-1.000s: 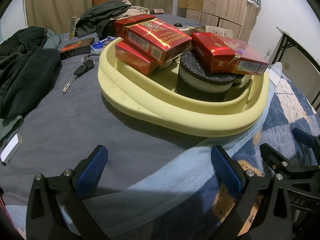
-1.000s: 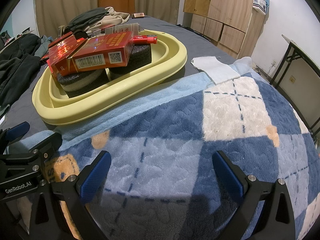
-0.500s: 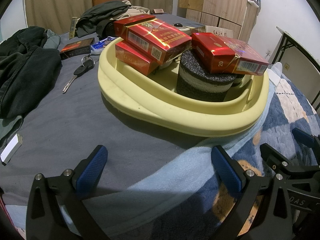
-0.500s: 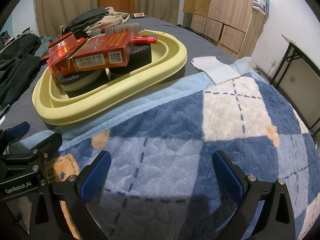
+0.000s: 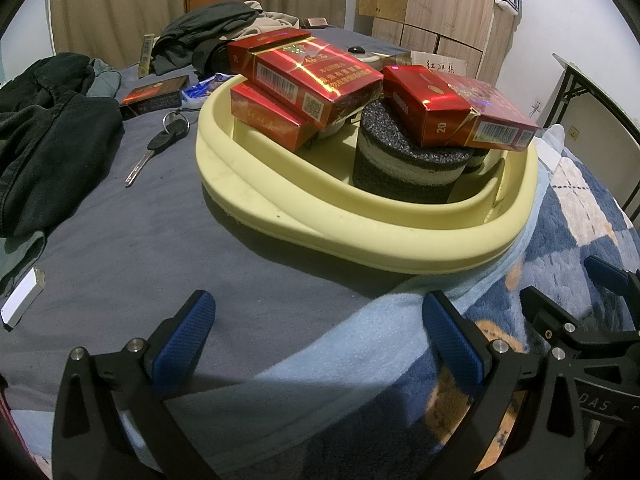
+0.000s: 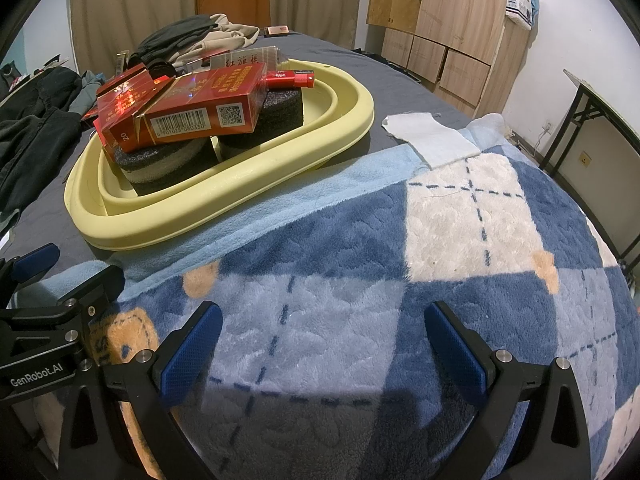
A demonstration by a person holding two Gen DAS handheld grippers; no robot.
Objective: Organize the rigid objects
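Observation:
A pale yellow basin [image 5: 360, 236] [image 6: 224, 200] sits on the bed. Inside it, red cigarette packs [image 5: 316, 80] [image 6: 192, 108] lie stacked on dark foam blocks [image 5: 404, 172] [image 6: 164, 160], and a red lighter [image 6: 290, 78] rests on the far block. My left gripper [image 5: 318, 340] hovers open in front of the basin, nothing between its fingers. My right gripper [image 6: 326, 344] is open over the checked blanket, to the right of the basin, holding nothing.
On the grey sheet left of the basin lie a key [image 5: 156, 148], a dark box [image 5: 154, 96], a blue packet [image 5: 206, 86] and dark clothes [image 5: 44, 128]. A white cloth [image 6: 430, 140] lies on the blue checked blanket [image 6: 440, 260]. Wooden cabinets [image 6: 448, 28] stand behind.

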